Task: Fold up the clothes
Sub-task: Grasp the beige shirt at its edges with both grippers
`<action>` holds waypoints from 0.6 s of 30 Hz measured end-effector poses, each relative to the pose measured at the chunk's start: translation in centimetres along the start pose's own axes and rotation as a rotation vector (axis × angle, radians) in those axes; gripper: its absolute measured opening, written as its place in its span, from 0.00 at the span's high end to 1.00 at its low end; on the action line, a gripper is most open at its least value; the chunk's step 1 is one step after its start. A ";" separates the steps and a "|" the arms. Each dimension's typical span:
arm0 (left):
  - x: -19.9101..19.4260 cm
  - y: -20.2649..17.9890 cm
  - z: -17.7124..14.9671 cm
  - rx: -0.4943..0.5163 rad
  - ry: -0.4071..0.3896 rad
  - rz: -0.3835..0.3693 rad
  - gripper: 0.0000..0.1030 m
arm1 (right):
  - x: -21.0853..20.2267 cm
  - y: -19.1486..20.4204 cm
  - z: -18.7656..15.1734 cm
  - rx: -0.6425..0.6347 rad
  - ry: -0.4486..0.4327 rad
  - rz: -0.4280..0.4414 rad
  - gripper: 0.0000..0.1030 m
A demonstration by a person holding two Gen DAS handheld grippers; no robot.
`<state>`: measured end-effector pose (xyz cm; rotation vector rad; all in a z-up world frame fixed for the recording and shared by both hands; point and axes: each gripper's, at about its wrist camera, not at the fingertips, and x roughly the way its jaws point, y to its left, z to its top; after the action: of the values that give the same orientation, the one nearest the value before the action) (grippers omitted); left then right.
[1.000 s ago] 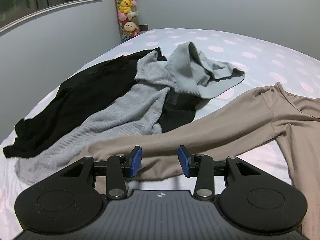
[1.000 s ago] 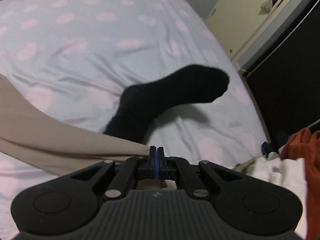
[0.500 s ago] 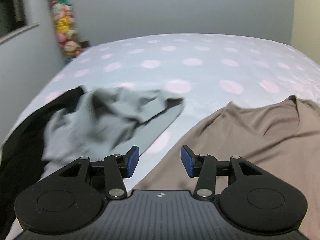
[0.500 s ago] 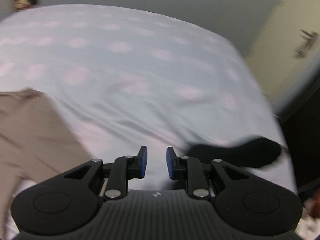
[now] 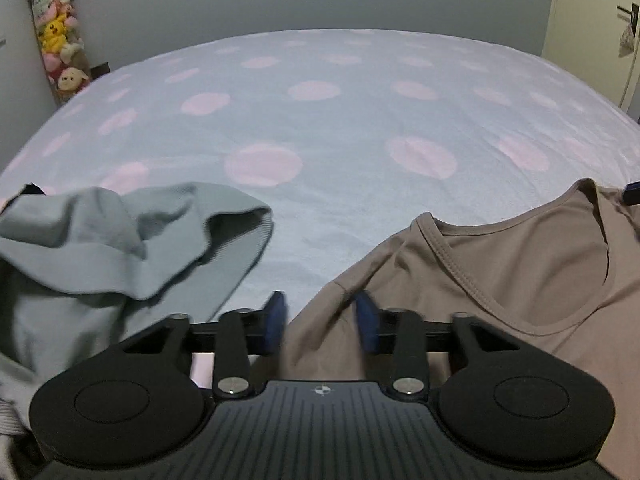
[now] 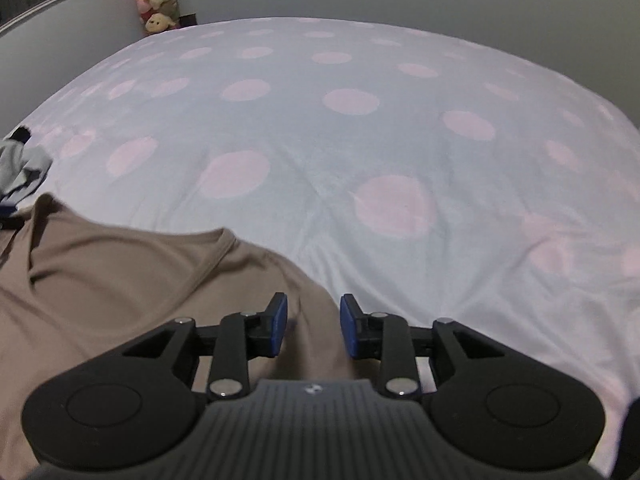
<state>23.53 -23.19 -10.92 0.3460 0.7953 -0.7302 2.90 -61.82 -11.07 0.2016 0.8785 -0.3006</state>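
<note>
A tan shirt (image 5: pixel 520 280) lies flat on the bed, neckline facing away. My left gripper (image 5: pixel 320 320) hovers low over its left shoulder. Its blurred jaws are closing, with the shoulder's edge between them and the pads clear of the cloth. In the right wrist view the same tan shirt (image 6: pixel 120 280) fills the lower left. My right gripper (image 6: pixel 314 324) is over the other shoulder, its jaws opening with fabric between them, not pinched. A crumpled grey garment (image 5: pixel 120 248) lies left of the shirt.
The pale blue bedsheet with pink dots (image 5: pixel 320 120) stretches away beyond the shirt. A column of plush toys (image 5: pixel 60 40) stands at the far left corner by the wall. A cream door (image 5: pixel 592 20) is at the far right.
Both views swung toward the shirt's neckline, the left away from the black and grey clothes, the right away from the black sock. The right jaws went from shut to apart; the left jaws narrowed.
</note>
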 end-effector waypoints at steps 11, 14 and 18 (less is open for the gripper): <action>-1.7 -0.4 3.7 -0.041 -0.096 0.096 0.99 | -0.2 1.0 1.1 0.006 -0.069 -0.042 0.96; -2.2 -0.2 6.3 -0.027 -0.131 0.123 0.99 | -0.7 0.9 2.8 0.022 -0.111 -0.076 0.96; -0.1 -0.5 8.4 0.015 -0.120 0.170 0.99 | 0.4 0.6 4.3 0.045 -0.124 -0.116 0.96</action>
<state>27.46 -28.00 -5.30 0.3749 0.6386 -0.5923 6.44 -62.59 -8.64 0.1720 0.7621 -0.4365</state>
